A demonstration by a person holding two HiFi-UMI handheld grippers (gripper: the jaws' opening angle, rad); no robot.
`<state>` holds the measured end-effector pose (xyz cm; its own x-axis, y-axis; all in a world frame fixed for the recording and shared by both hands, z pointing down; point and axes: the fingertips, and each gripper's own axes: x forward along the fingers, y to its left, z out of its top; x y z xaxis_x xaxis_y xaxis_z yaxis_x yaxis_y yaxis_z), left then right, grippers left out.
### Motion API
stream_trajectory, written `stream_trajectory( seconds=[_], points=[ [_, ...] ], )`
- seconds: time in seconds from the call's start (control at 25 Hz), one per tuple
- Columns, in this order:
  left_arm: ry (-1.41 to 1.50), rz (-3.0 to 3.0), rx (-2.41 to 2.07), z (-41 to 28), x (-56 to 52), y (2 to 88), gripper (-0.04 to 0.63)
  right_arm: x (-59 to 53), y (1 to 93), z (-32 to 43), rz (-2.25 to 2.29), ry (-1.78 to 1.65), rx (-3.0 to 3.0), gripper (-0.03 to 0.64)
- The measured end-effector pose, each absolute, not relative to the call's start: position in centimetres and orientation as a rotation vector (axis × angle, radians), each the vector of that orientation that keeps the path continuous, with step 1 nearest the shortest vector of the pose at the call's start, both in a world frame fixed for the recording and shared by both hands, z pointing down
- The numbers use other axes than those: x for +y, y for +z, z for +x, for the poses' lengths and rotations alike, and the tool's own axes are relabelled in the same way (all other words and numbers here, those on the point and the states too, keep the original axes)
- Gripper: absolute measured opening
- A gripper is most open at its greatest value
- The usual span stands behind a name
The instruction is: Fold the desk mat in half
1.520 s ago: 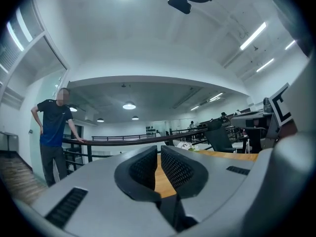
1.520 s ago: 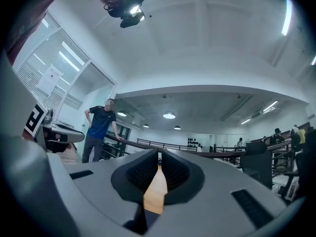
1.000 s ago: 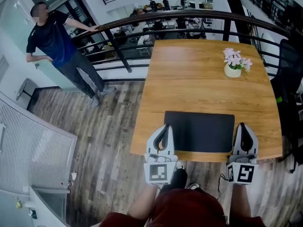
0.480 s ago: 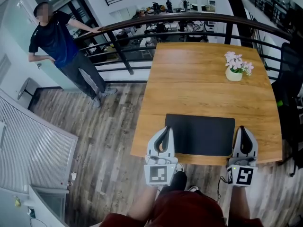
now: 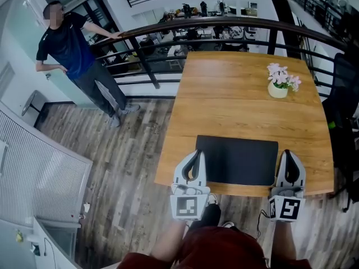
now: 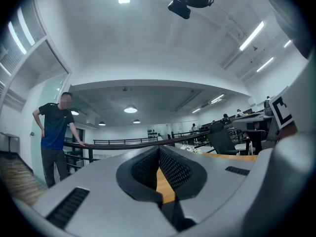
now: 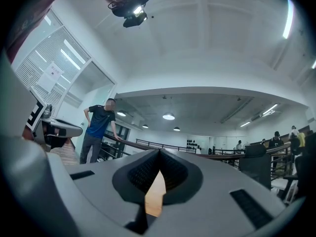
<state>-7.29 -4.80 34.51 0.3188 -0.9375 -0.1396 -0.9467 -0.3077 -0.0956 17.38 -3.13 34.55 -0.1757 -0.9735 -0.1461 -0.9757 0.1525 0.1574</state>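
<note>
A black desk mat [image 5: 238,160] lies flat on the wooden table [image 5: 235,94], close to its near edge. My left gripper [image 5: 197,151] rests along the mat's left edge and is shut on nothing. My right gripper [image 5: 287,151] sits just past the mat's right edge, also shut and empty. In the left gripper view the left gripper [image 6: 159,149] has its jaws meeting at the tips, with only a strip of wood showing behind them. In the right gripper view the right gripper [image 7: 159,152] looks the same. The mat is hidden in both gripper views.
A white pot of pink flowers [image 5: 279,83] stands at the table's far right. A dark railing [image 5: 185,24] runs behind the table, and a person in a dark shirt [image 5: 70,55] leans on it at the far left. A black chair [image 5: 342,94] stands to the right.
</note>
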Motion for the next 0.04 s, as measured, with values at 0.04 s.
stream_trajectory(
  seconds=[0.04],
  points=[
    [0.083,-2.415,1.738,-7.27,-4.75,34.46,0.020,-3.08,34.53,17.46,-2.013,0.338,2.377,0.009]
  ],
)
